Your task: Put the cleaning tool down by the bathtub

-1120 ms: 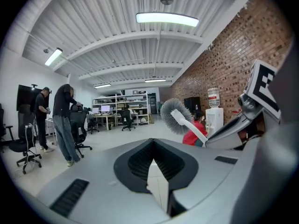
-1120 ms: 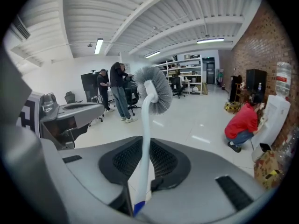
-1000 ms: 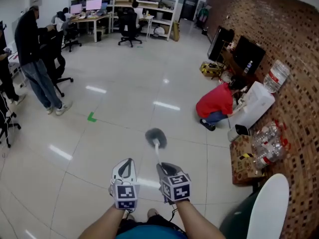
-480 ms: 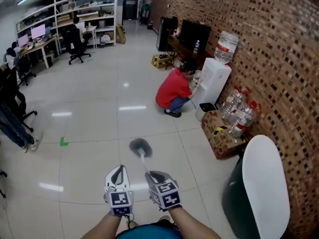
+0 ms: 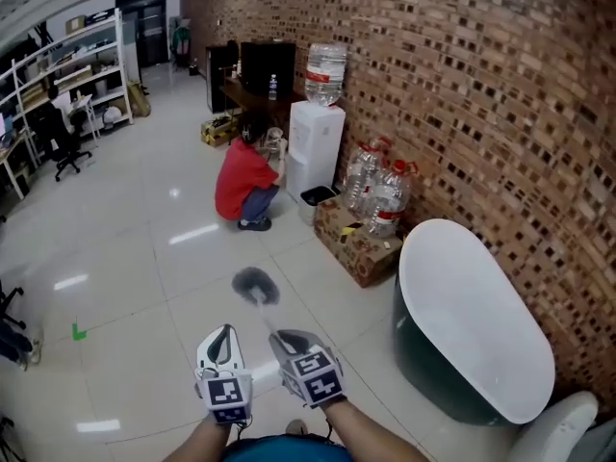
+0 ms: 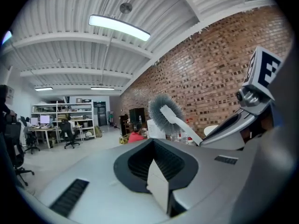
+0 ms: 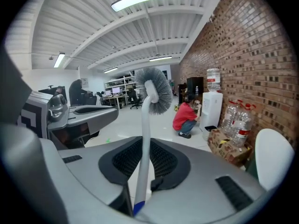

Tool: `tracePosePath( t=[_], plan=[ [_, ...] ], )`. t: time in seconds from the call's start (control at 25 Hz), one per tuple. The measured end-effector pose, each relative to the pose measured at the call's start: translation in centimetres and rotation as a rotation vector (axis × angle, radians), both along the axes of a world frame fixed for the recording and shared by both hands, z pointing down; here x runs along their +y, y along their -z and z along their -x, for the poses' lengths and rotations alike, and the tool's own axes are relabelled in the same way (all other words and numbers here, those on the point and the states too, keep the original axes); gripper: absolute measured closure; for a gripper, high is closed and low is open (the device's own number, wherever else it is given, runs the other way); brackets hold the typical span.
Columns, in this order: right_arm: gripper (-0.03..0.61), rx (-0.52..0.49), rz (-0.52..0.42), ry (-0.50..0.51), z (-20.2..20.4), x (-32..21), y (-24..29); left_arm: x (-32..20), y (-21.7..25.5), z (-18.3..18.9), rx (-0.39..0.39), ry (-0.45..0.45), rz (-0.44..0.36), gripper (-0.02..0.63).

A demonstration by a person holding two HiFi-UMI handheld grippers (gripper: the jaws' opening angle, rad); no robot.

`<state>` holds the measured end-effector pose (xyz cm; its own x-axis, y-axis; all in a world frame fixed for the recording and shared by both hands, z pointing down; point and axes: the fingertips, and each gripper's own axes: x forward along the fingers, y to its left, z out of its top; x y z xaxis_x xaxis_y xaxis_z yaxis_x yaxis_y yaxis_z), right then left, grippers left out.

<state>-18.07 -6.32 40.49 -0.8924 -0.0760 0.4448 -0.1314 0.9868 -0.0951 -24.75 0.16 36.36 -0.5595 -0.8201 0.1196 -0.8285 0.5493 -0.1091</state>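
Observation:
The cleaning tool is a white-handled brush with a grey bristle head (image 5: pixel 255 284). My right gripper (image 5: pixel 287 339) is shut on its handle, low in the head view, so the head sticks out forward over the floor. In the right gripper view the handle (image 7: pixel 145 143) rises from between the jaws to the bristles (image 7: pixel 157 90). Beside it on the left, my left gripper (image 5: pixel 223 334) is shut with nothing in it. The bathtub (image 5: pixel 467 306), white inside and dark outside, stands by the brick wall to the right of both grippers, some way off.
A person in a red top (image 5: pixel 243 183) crouches by a white water dispenser (image 5: pixel 314 152) at the wall. A cardboard box (image 5: pixel 358 246) and large water bottles (image 5: pixel 381 196) stand between the dispenser and the bathtub. A white rounded fixture (image 5: pixel 568 433) is at the bottom right.
The view has swung to the right: the brick wall, dispenser and bathtub have slid from the right edge toward the middle. Both grippers keep their pose, the brush still in the right one.

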Motion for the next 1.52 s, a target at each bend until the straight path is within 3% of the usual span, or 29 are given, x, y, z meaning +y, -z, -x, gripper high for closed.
tracePosePath(
  t=[0.28,0.44,0.8,1.0,1.24,1.52],
  plan=[
    [0.503,-0.011,-0.02,-0.211,-8.9,-8.5,0.7,-10.0,0.1,-8.1,-0.006,-0.27,0.018,0.611],
    [0.503,-0.001,-0.073,-0.266,-13.3,-11.2,1.3,-13.8,0.0,-12.6,-0.016,-0.382,0.011,0.611],
    [0.503,0.155,-0.17,-0.403,-22.2,-14.2,1.2,-17.7,-0.9,-20.1,0.003,-0.606,0.046,0.611],
    [0.505,0.221,-0.221,-0.414,-25.3,-15.1,0.1,-18.7,-1.1,-22.6,0.015,-0.659,0.065,0.611],
    [0.503,0.24,-0.205,-0.391,-30.5,-17.7,-1.8,-21.7,-2.8,-26.9,0.008,-0.62,0.091,0.611],
    [0.503,0.317,-0.237,-0.351,-35.9,-21.0,-4.0,-24.3,-3.8,-32.7,0.02,-0.641,0.125,0.611]
  ],
)
